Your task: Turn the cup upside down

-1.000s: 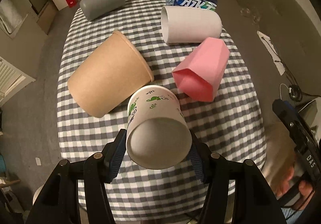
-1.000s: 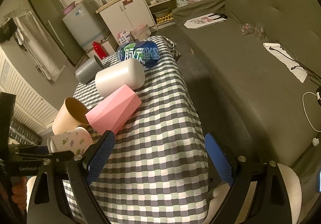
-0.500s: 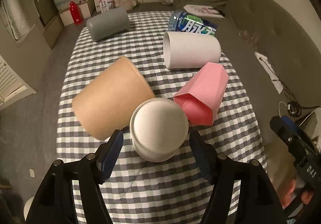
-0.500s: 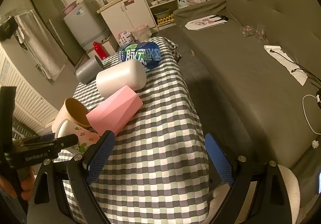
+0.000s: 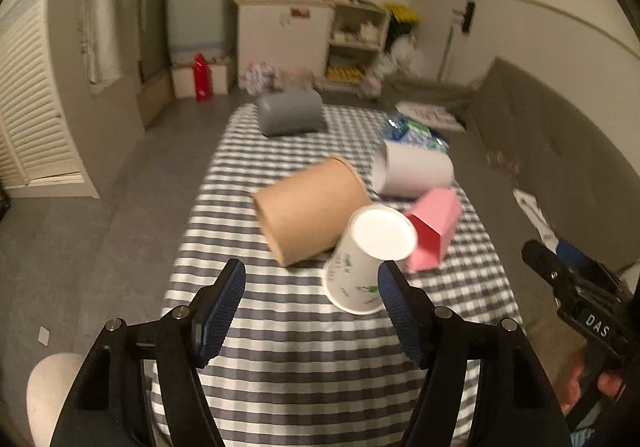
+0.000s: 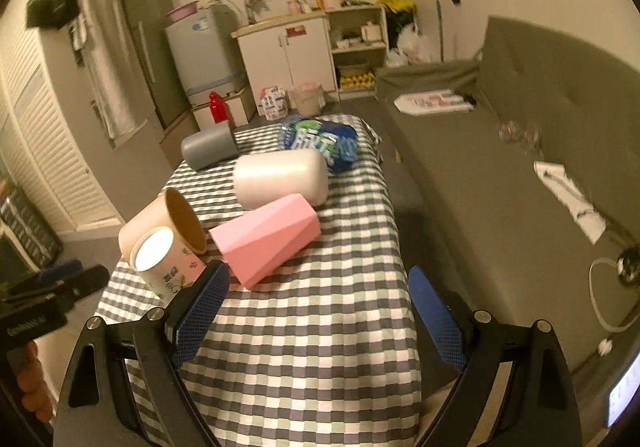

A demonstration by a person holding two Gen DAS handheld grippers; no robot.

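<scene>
The white paper cup with green prints (image 5: 368, 259) stands upside down on the checked tablecloth (image 5: 304, 343), base up, leaning against the brown paper cup (image 5: 310, 209). It also shows in the right wrist view (image 6: 162, 261). My left gripper (image 5: 310, 287) is open and empty, pulled back from the cup, its right finger just beside the cup's wall. My right gripper (image 6: 316, 299) is open and empty over the near right part of the table.
Lying on their sides are the brown cup (image 6: 164, 221), a pink faceted cup (image 5: 434, 229), a white cup (image 5: 412, 169), a grey cup (image 5: 290, 113) and a blue-green bottle (image 6: 320, 141). A grey sofa (image 6: 500, 175) runs along the table's right side.
My left gripper opened, let go of the white paper cup and drew back. The cup now rests on the table with its base up. The right gripper stayed open.
</scene>
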